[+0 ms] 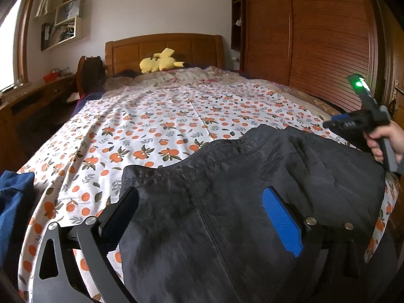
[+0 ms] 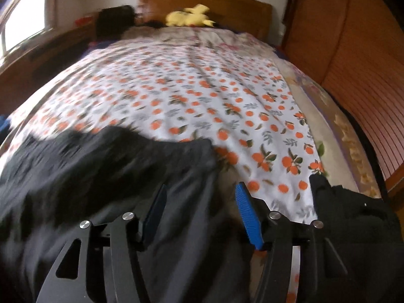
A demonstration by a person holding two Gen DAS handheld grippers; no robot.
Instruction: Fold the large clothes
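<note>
One dark garment (image 1: 240,189), one plush toy (image 1: 159,61), two claws (image 1: 202,217) (image 2: 200,214).

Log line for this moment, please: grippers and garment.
left gripper: open, over dark garment | right gripper: open, at garment edge | garment: on bed sheet, unheld

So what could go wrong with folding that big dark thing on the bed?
1. The dark garment lies near the bed's foot edge, so a pull toward the person might drag it off the orange-print sheet.
2. The left hand-held gripper and right hand-held gripper are both open, so the smooth-looking fabric might slip out of a shallow pinch.
3. A pinch could catch the sheet too.
</note>
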